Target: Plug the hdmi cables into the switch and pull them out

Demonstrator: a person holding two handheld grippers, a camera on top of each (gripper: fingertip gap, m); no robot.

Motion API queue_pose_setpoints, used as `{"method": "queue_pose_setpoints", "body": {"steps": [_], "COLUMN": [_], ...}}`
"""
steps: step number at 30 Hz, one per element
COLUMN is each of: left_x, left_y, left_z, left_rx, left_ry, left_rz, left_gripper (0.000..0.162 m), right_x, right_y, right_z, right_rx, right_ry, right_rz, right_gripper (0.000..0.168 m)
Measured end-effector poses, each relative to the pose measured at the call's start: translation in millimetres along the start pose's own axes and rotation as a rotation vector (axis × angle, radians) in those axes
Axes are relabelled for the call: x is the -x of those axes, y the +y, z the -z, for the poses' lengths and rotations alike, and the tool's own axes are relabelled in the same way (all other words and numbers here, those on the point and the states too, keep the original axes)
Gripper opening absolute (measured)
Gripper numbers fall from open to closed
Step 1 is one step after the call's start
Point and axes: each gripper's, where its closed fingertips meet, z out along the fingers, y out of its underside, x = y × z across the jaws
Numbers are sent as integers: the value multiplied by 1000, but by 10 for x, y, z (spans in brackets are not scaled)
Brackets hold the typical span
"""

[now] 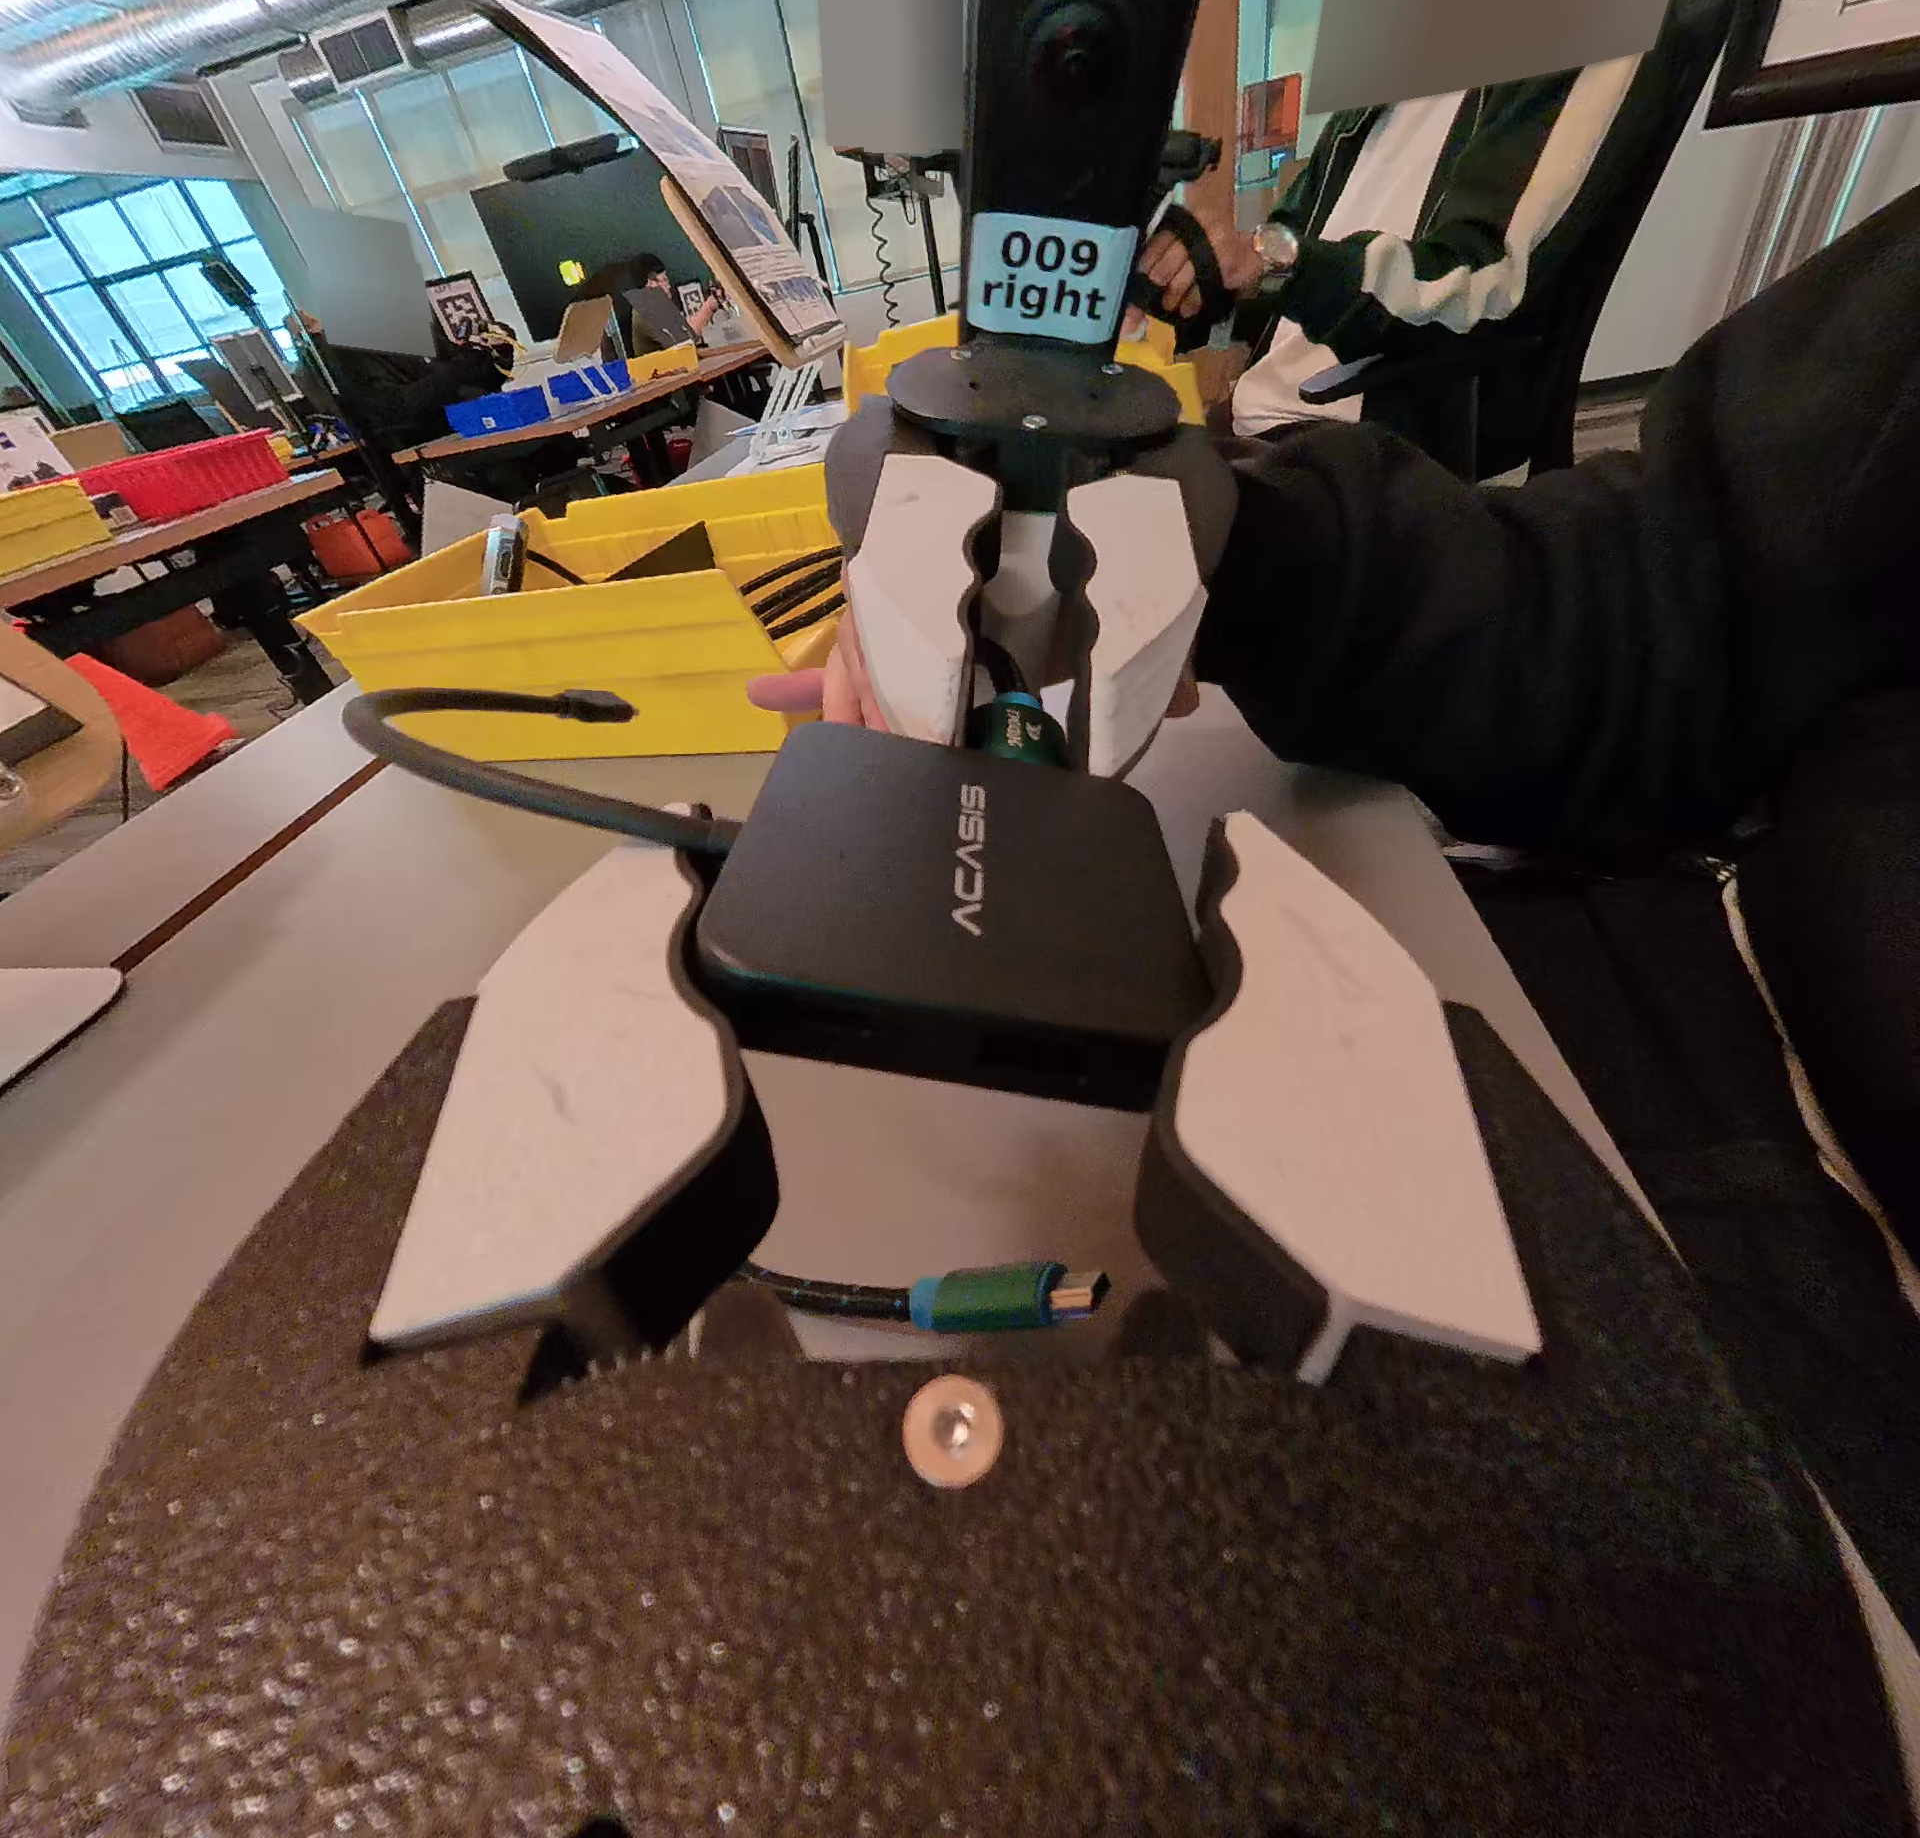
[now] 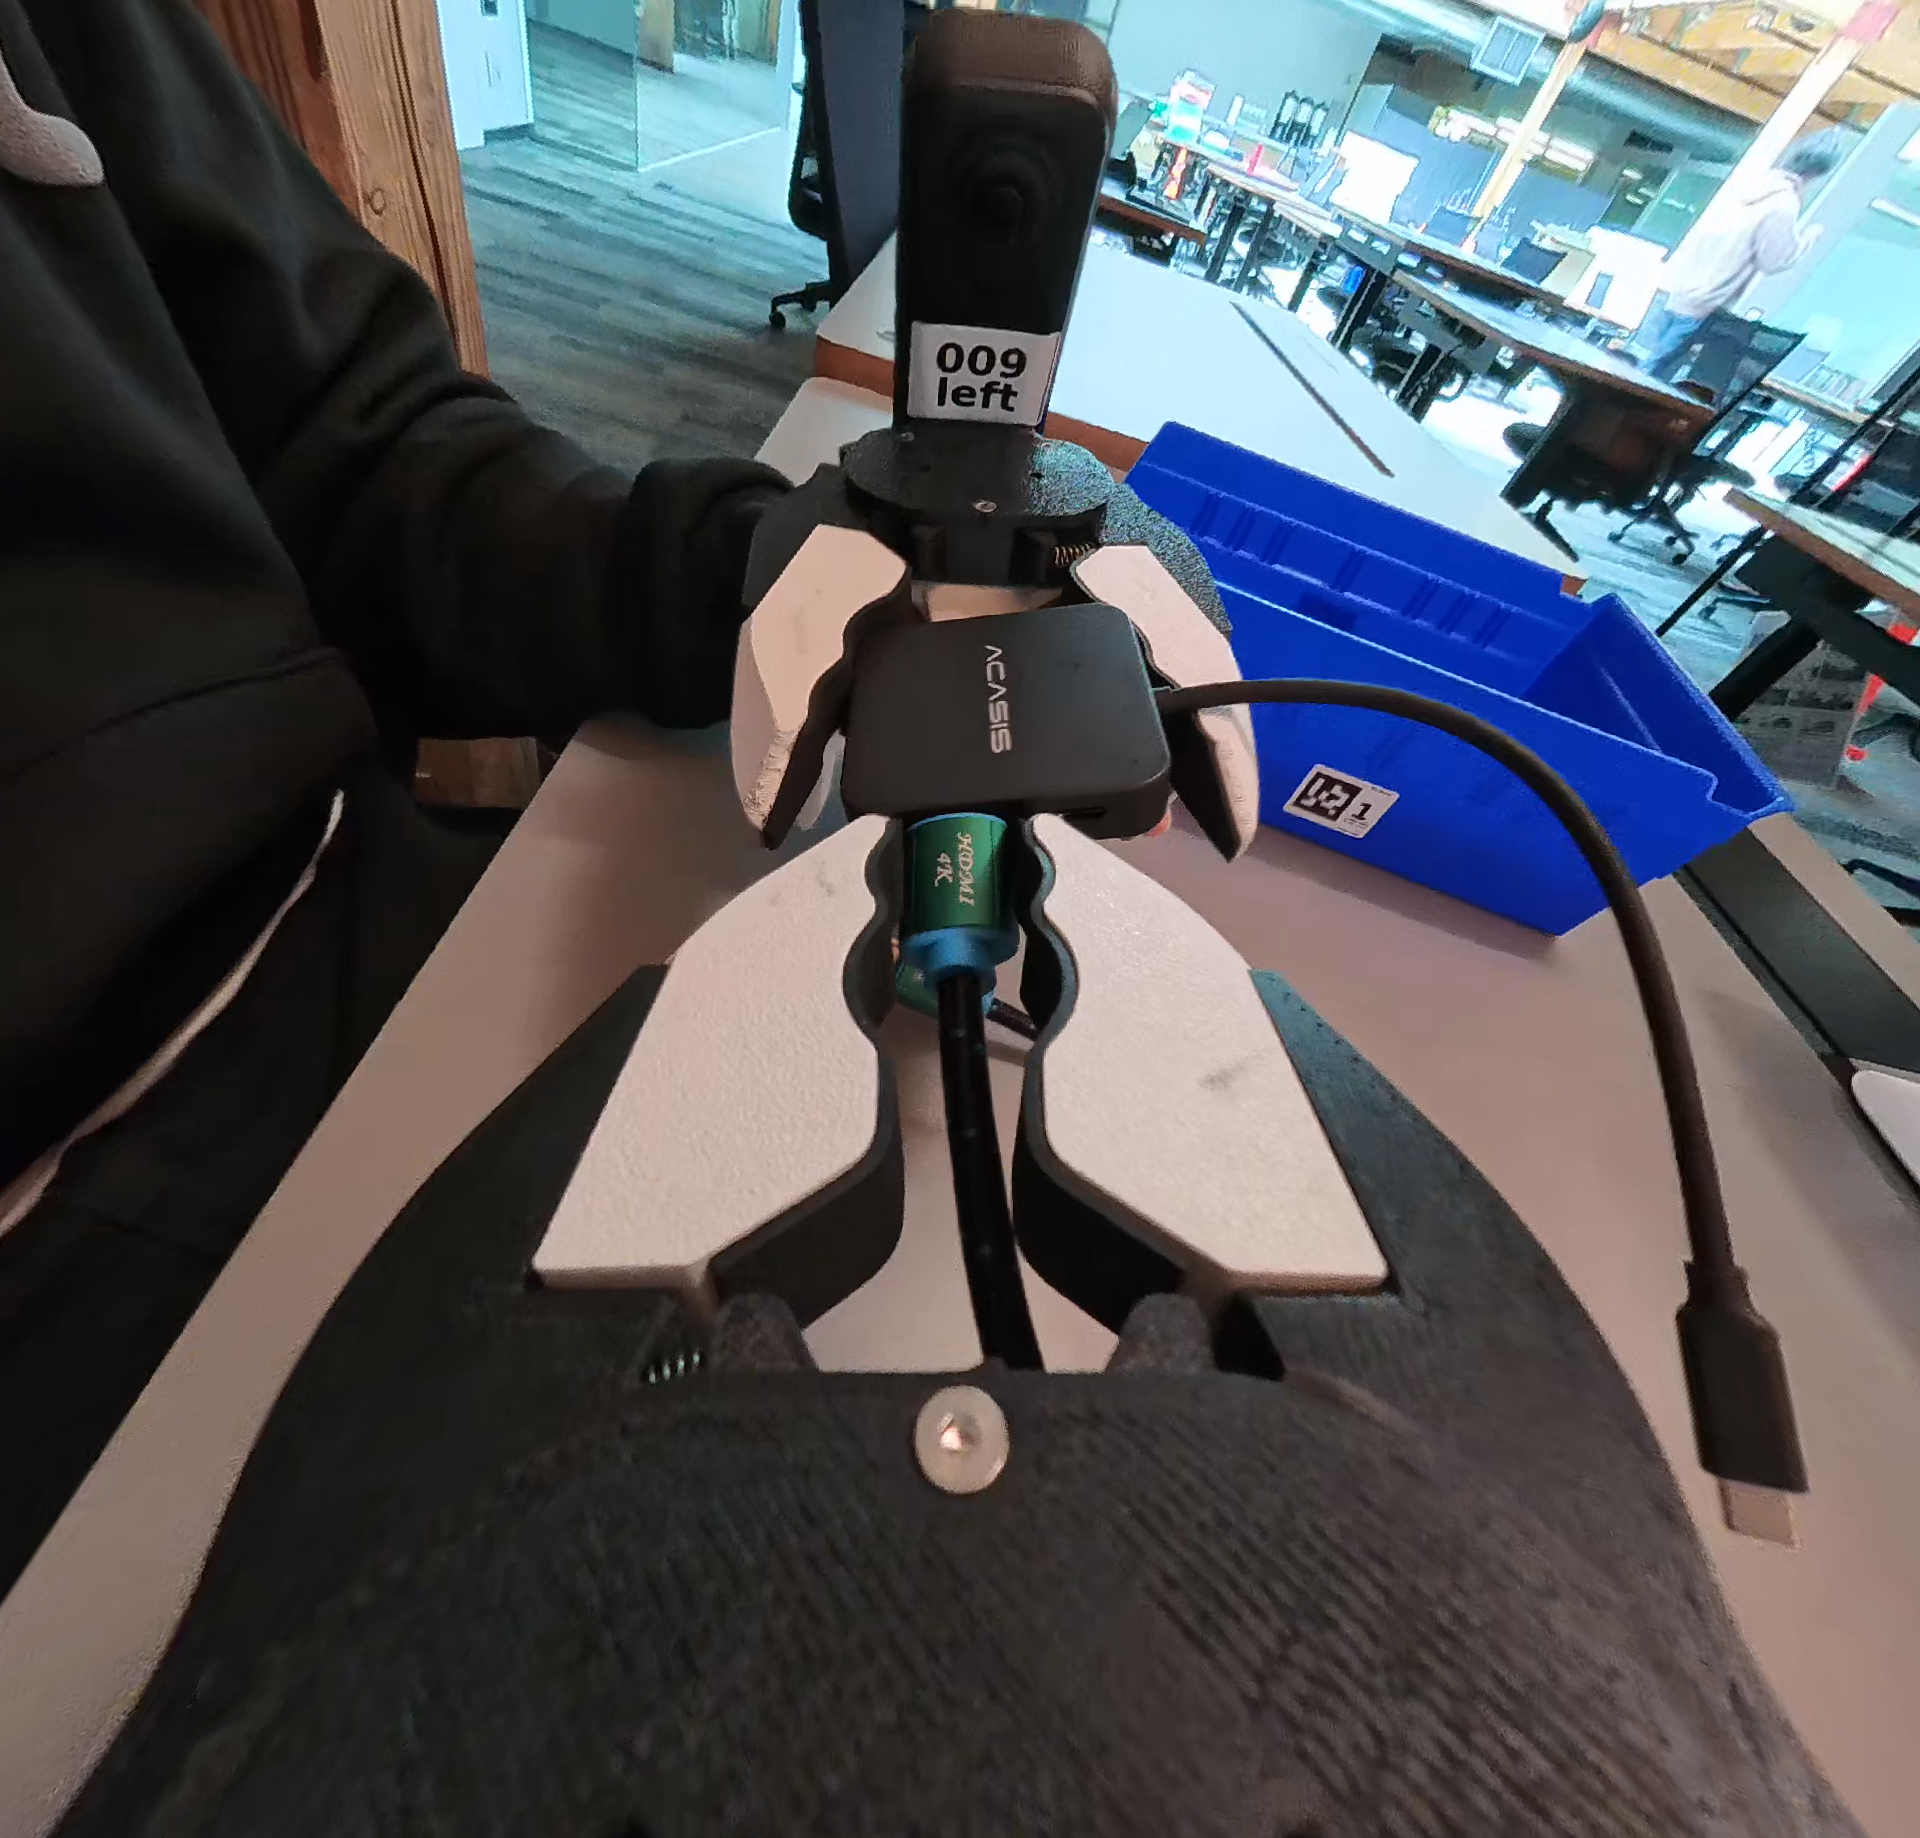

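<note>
Left gripper clamped on black switch, held above grey table; right gripper closed around green HDMI plug seated in switch edge; second green plug lying loose underneath

1 switch, 2 green HDMI plugs, 2 yellow bins, 1 blue bin.

Yellow bin beyond the claw, left; blue bin beyond the claw, right, bearing a white tag; orange cone far left.
</note>
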Motion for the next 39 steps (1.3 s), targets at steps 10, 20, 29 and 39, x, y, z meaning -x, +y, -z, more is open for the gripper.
{"method": "queue_pose_setpoints", "body": {"steps": [10,20,29,39], "left_x": [6,44,358,261], "left_y": [32,22,-520,-722], "left_z": [20,81,690,723], "left_rx": [25,4,-105,-81], "left_ry": [0,-6,-175,-209], "left_rz": [2,29,25,-107], "left_gripper": [87,87,87,87], "right_x": [3,-37,-473,-524], "right_y": [24,8,100,-601], "right_z": [-30,-76,789,1095], "right_rx": [-30,-24,22,-180], "right_ry": [-13,2,223,419], "right_rz": [-21,-15,-84,106], "right_gripper": [19,19,18,0]}}
